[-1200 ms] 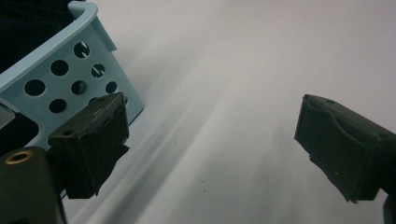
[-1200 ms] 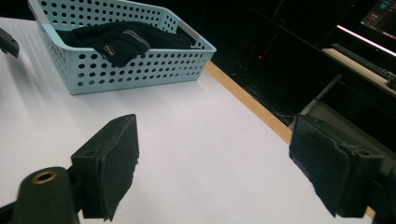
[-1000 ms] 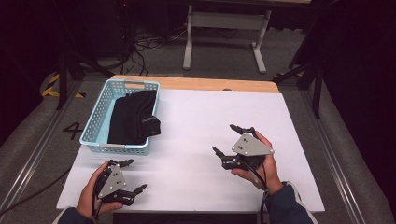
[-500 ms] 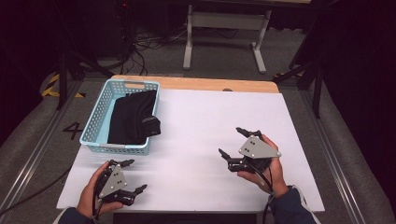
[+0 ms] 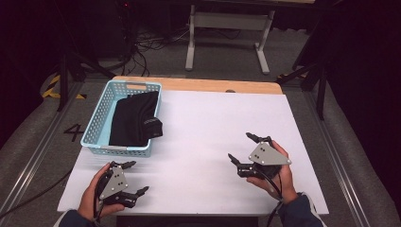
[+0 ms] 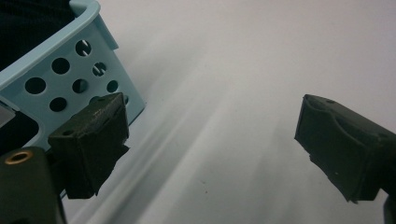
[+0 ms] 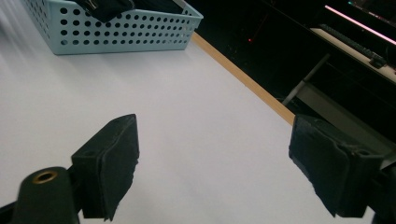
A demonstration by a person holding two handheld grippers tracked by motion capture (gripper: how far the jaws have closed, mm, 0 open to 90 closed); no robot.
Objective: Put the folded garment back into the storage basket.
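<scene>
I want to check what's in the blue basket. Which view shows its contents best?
The high view: it looks down into the basket at the black cloth. The left gripper view catches one corner; the right gripper view, its side wall.

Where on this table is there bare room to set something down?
The white tabletop is bare from the blue basket across to its right edge, and between the left gripper and right gripper. Crowded: the far-left corner, where the basket holds a black garment.

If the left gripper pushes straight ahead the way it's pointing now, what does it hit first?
Probably bare white table: the left gripper is open, with the blue basket's corner just off its left jaw. Depth is unclear, so that jaw might clip it.
</scene>
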